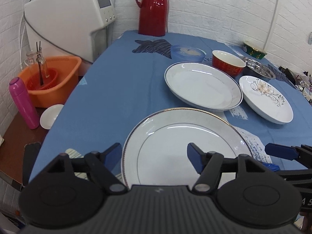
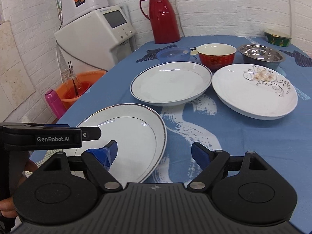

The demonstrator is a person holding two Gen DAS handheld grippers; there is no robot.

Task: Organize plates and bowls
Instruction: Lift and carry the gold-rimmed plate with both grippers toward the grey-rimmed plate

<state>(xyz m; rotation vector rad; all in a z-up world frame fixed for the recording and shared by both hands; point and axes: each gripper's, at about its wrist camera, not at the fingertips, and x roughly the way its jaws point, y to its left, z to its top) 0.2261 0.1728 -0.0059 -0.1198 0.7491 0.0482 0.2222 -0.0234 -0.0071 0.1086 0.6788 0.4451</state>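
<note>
A gold-rimmed white plate (image 1: 181,146) (image 2: 132,134) lies nearest on the blue tablecloth. My left gripper (image 1: 154,157) hovers open over its near-left rim, nothing between its fingers. My right gripper (image 2: 154,156) is open just right of that plate, above its right edge. Behind sit a blue-rimmed deep plate (image 1: 202,85) (image 2: 171,82) and a flowered plate (image 1: 267,99) (image 2: 255,91). Further back stand a blue plastic bowl (image 1: 188,53) (image 2: 173,54), a red bowl (image 1: 228,63) (image 2: 216,55) and a steel bowl (image 1: 258,68) (image 2: 261,55).
A red thermos jug (image 1: 153,7) (image 2: 162,16) stands at the table's far edge, a green bowl (image 1: 254,50) (image 2: 276,38) at the far right. Left of the table are a white appliance (image 1: 70,25), an orange basin (image 1: 52,78), a pink bottle (image 1: 23,103) and a small white dish (image 1: 50,116).
</note>
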